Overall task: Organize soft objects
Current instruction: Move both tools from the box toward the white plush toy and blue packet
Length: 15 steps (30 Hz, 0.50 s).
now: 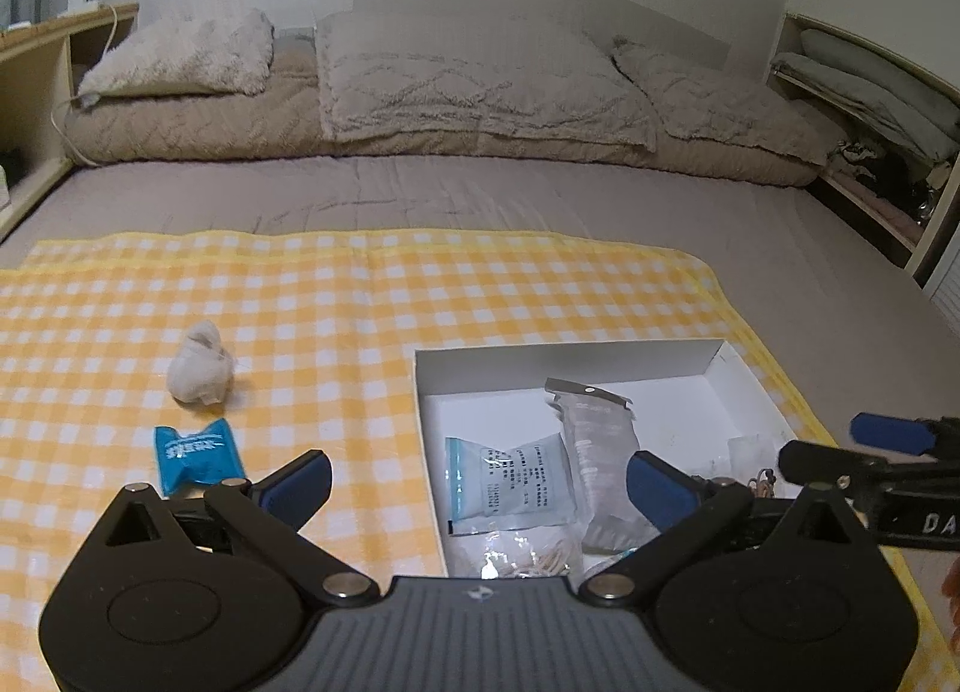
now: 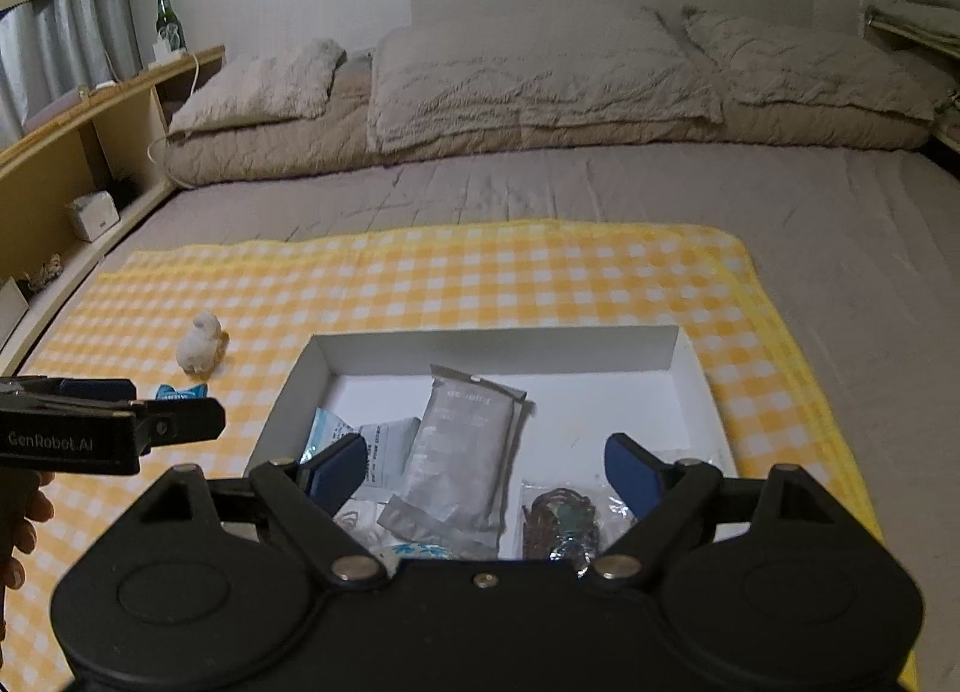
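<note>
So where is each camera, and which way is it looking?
Left wrist: on the left gripper, looking down the bed over the white box; own open fingers show, plus the right gripper's tip.
Right wrist: on the right gripper, above the box, facing the pillows; own open fingers, the left gripper and a hand show.
Shared: box, checked cloth, white bundle, blue packet.

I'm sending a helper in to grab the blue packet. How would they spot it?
On the bed lies a yellow checked cloth with a white box on it. Left of the box, outside it, lies the blue packet, nearer than a white cloth ball. It alone there is bright blue.
</note>
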Each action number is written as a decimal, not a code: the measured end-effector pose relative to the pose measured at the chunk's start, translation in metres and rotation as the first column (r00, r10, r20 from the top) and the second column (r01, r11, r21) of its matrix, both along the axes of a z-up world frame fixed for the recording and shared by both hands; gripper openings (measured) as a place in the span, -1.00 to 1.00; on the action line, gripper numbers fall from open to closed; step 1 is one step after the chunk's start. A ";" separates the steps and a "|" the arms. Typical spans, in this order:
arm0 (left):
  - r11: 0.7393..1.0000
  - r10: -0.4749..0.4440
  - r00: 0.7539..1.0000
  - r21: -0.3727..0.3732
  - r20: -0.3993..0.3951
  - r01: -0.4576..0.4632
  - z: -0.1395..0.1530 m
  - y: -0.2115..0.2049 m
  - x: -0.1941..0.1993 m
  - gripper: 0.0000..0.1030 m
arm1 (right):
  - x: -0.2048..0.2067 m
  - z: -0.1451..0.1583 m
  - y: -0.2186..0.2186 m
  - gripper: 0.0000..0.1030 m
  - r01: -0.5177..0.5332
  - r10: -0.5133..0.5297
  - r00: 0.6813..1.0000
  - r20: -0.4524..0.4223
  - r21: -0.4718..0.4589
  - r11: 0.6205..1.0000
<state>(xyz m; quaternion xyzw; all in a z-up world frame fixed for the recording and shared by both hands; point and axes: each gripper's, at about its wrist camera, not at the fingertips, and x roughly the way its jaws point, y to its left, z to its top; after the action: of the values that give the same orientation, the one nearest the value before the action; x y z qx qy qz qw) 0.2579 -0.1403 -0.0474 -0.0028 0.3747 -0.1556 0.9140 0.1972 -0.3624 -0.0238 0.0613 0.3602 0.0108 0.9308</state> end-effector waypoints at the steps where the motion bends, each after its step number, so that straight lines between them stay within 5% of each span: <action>1: 1.000 0.003 1.000 0.003 0.008 -0.003 0.002 0.001 -0.003 1.00 | -0.003 0.002 0.000 0.76 0.003 -0.003 1.000 0.006 -0.003 1.000; 6: 1.000 0.023 0.999 0.006 0.038 -0.023 0.009 0.008 -0.016 1.00 | -0.016 0.013 -0.002 1.00 0.017 -0.017 0.999 0.045 -0.011 1.000; 15: 0.998 0.066 0.992 -0.001 0.109 -0.067 0.026 0.029 -0.041 1.00 | -0.035 0.024 -0.004 1.00 0.045 -0.042 0.995 0.092 -0.036 0.998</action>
<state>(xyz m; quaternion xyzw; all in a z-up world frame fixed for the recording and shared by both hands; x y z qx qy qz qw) 0.2167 -0.1117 -0.0218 -0.0057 0.3239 -0.1246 0.9378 0.1625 -0.3667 0.0002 0.0509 0.3161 -0.0136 0.9473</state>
